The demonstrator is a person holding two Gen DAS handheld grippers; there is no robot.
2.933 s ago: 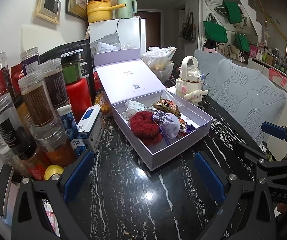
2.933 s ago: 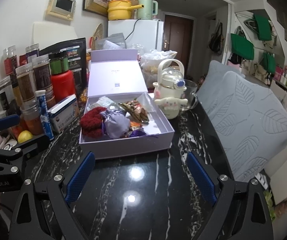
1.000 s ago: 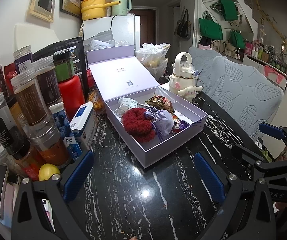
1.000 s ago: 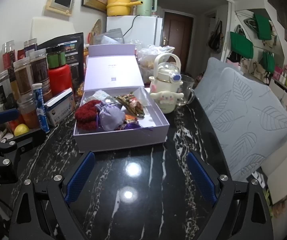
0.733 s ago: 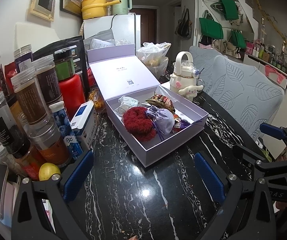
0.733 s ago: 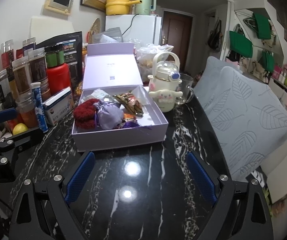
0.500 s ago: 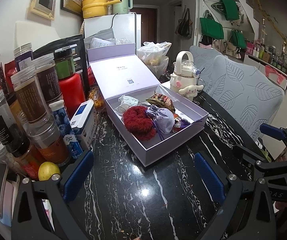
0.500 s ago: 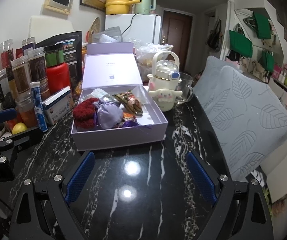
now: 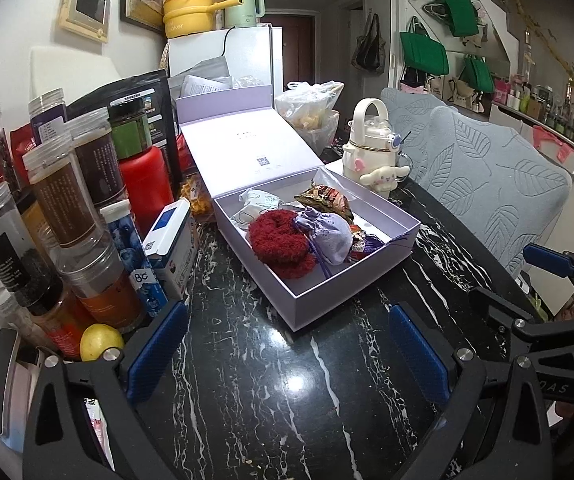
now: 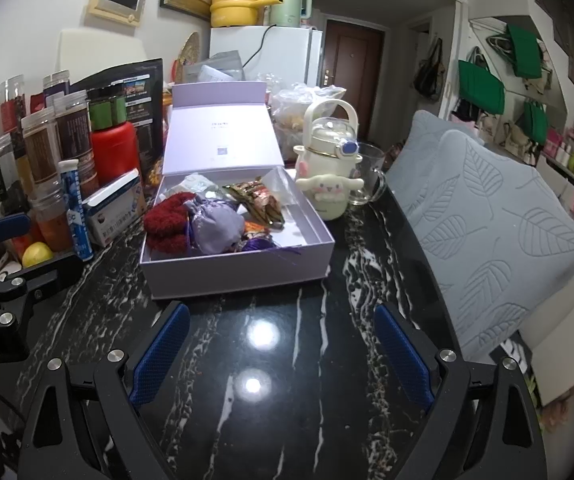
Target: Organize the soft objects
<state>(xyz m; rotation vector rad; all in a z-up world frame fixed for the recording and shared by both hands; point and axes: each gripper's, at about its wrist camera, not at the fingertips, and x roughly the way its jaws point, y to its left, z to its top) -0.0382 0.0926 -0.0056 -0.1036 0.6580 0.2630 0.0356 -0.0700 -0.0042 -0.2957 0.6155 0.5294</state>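
I see a black marble desk (image 9: 271, 380) with white veins, centre frame, in a cluttered room with one white fridge (image 10: 279, 56). One lilac box (image 10: 239, 272) sits open mid-frame holding one red scrunchie (image 9: 279, 236) and one lilac pouch (image 9: 329, 234). My left gripper (image 9: 287, 344) and right gripper (image 10: 281, 354) hover with jaws open, empty. A tube (image 9: 135, 258) reads "8c".

Pouch (image 10: 217, 224) in box (image 10: 239, 274), jars (image 10: 43, 152) left, kettle (image 10: 329, 168) right
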